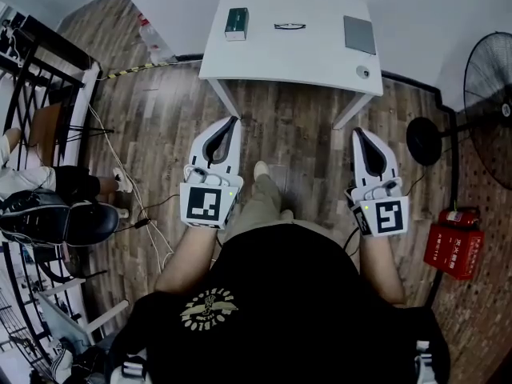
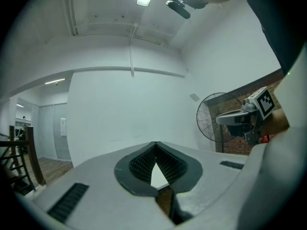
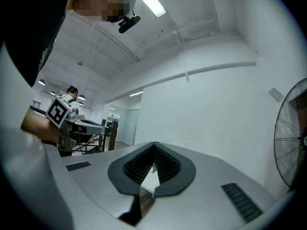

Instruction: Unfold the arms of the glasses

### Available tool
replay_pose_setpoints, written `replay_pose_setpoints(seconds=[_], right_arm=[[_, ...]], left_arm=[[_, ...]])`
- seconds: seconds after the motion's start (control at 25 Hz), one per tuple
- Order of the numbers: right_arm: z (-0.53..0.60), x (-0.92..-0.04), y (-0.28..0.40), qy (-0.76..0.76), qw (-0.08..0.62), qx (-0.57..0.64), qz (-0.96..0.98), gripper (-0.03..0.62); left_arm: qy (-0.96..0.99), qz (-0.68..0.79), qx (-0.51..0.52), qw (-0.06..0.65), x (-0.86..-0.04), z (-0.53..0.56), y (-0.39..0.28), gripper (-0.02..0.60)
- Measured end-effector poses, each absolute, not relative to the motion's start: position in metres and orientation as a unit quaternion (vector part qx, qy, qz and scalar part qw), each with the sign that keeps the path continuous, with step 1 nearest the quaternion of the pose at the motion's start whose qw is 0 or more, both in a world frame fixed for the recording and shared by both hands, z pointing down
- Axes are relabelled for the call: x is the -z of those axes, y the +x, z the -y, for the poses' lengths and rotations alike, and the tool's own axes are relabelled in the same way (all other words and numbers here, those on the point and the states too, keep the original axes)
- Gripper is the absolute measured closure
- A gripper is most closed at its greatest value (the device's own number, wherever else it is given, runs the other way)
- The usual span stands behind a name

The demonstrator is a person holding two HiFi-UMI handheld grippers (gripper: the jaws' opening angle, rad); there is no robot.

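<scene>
On the white table (image 1: 320, 54) the glasses (image 1: 290, 26) lie near the far edge, a thin dark frame seen from above, between a green box (image 1: 236, 23) on the left and a flat grey slab (image 1: 359, 34) on the right. At this size there is no telling whether the arms are folded. A small round object (image 1: 363, 72) sits near the table's right front corner, too tiny to name. Down at the person's waist, the left gripper (image 1: 233, 121) has its jaws shut tip to tip with nothing between them, and the right gripper (image 1: 358, 132) is the same, closed and empty. Both are well short of the table. Neither gripper view catches the glasses, only a white wall beyond the jaws. The left gripper view does pick up the standing fan (image 2: 211, 116), and only the head view shows the red fire extinguishers (image 1: 454, 242).
</scene>
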State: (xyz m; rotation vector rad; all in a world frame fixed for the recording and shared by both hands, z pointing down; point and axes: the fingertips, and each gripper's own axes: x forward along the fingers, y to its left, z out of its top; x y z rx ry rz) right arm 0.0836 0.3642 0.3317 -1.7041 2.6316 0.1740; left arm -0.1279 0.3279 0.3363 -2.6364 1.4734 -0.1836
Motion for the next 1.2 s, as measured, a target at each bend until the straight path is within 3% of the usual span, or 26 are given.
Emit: replay_pose_setpoints(seconds=[1.2], right_arm=[[-0.274, -0.344, 0.072, -0.547, -0.014, -0.034, -0.836, 0.594]], left_arm=[[-0.863, -0.502, 0.042, 0.03, -0.345, -0.235, -0.146, 0.574]])
